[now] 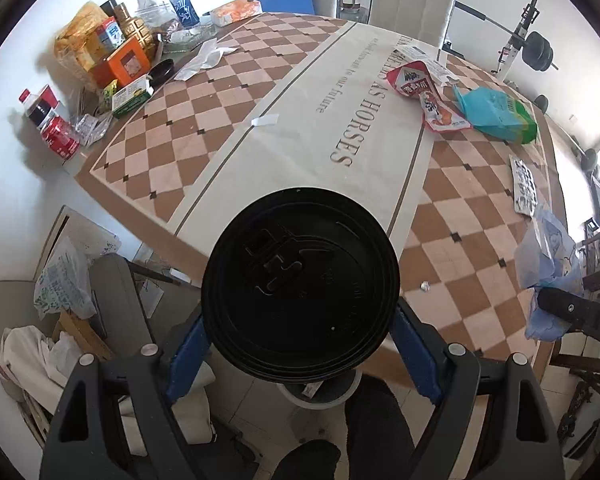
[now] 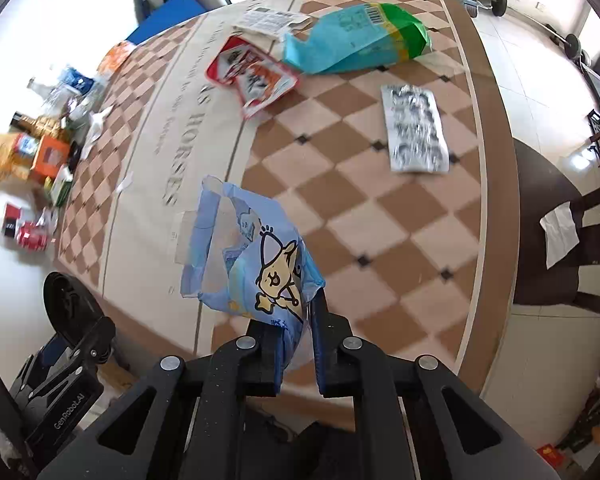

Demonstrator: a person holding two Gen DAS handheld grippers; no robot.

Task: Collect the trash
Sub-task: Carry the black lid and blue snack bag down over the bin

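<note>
Two pieces are in hand, left tool (image 1: pixel 300 344) clamping a black cup (image 1: pixel 300 284) and right tool (image 2: pixel 298 344) pinching a blue bag (image 2: pixel 252 256), while red wrapper (image 2: pixel 256 74), green bag (image 2: pixel 356 36) and foil pack (image 2: pixel 414 128) remain on the far tabletop (image 2: pixel 380 240)

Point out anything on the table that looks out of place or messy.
Empty wrappers lie strewn over the table: a torn red snack packet, a crumpled teal-and-green bag and a used blister pack.
</note>
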